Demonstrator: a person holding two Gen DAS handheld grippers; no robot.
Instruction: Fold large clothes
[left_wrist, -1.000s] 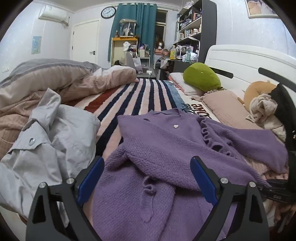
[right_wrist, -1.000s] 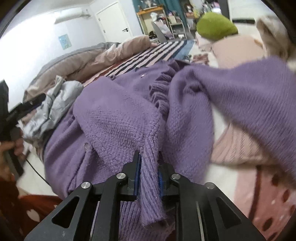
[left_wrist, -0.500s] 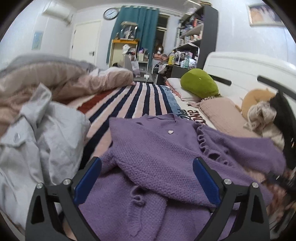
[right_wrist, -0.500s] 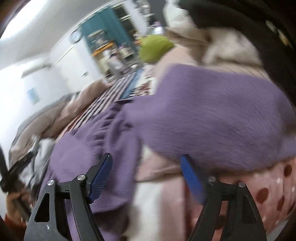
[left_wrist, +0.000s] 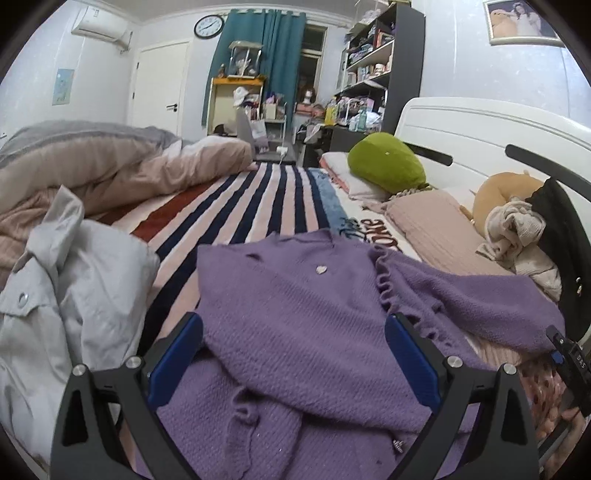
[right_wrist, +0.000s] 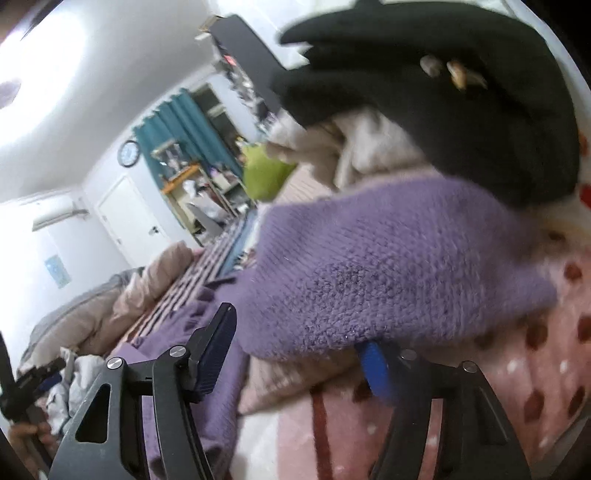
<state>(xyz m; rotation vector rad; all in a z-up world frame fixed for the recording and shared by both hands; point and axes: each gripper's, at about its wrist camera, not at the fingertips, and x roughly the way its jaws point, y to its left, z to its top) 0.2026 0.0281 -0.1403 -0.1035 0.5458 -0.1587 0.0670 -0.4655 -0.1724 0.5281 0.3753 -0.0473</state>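
Observation:
A purple knitted cardigan (left_wrist: 295, 317) lies spread on the bed, one side folded over its front, the other sleeve stretched out to the right. My left gripper (left_wrist: 293, 360) is open and empty, low over the cardigan's lower front. My right gripper (right_wrist: 295, 354) is open at the end of the stretched sleeve (right_wrist: 388, 266); the sleeve's edge lies between the jaws and over the right finger. The right gripper also shows at the right edge of the left wrist view (left_wrist: 565, 354).
A crumpled grey garment (left_wrist: 70, 295) lies left of the cardigan. A striped blanket (left_wrist: 258, 199) covers the bed behind it. A green cushion (left_wrist: 384, 162), pink pillow (left_wrist: 436, 229), beige cloth (left_wrist: 517, 229) and black garment (right_wrist: 461, 103) lie at the headboard side.
My right gripper let go of the cardigan's front edge, opened, and swung right to the end of the outstretched sleeve. My left gripper stayed open and dipped slightly closer to the cardigan.

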